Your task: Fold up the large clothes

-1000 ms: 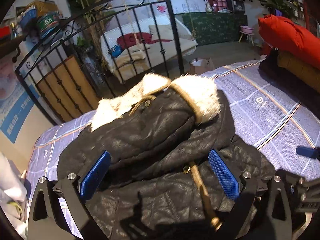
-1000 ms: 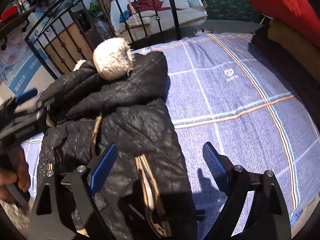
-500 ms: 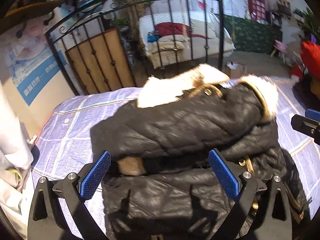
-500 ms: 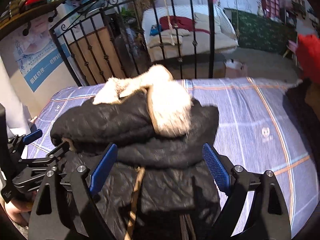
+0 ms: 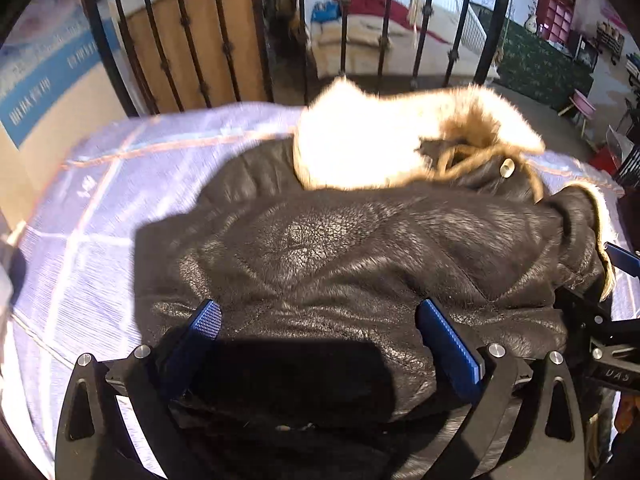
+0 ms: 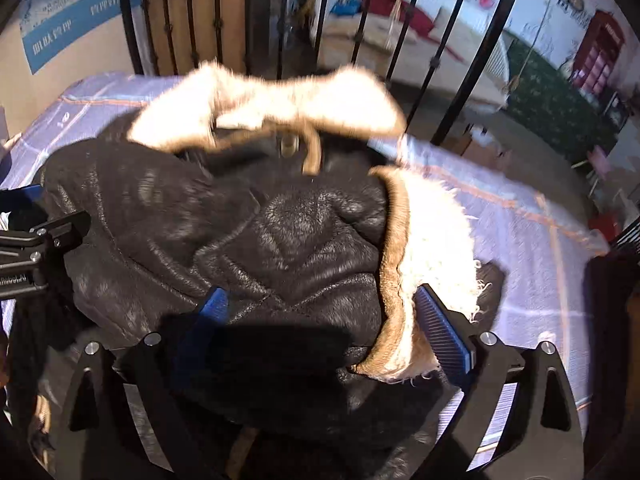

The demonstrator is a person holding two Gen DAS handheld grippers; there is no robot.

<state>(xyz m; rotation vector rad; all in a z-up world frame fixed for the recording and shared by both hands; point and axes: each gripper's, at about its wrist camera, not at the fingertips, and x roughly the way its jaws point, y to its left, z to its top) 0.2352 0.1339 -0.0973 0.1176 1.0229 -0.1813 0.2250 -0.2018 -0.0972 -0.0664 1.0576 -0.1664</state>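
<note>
A black quilted coat [image 5: 360,264] with a pale fur collar [image 5: 360,148] lies bunched in a heap on a bed covered by a lilac plaid sheet [image 5: 100,208]. Its collar end points toward the black iron bed rail [image 5: 260,32]. The fur is blurred in both views.

Left gripper [image 5: 324,332]: jaws spread wide, both blue pads visible. The coat's black bulk fills the space between them and rises over the gripper's body. Left pad [image 5: 206,320] sits at the coat's edge above the sheet, right pad [image 5: 448,340] against dark quilting. Whether the pads press on the cloth cannot be told; no pinched fold shows.

Right gripper [image 6: 324,312]: jaws wide and have just been opening further. Coat between them. The fur-trimmed edge [image 6: 424,248] with its tan binding runs down beside the right pad [image 6: 440,320], touching or nearly so. The left pad [image 6: 214,306] is half sunk behind a black fold. No clamp on the cloth is apparent.

Each gripper shows in the other's view: the right one at the right edge of the left view [image 5: 612,320], beside the coat; the left one at the left edge of the right view [image 6: 36,248], also beside the coat.

Beyond the rail: a white daybed with a red cloth [image 5: 380,4], and a wooden panel [image 5: 192,40] on the left. A red cabinet [image 6: 600,52] stands far right.
</note>
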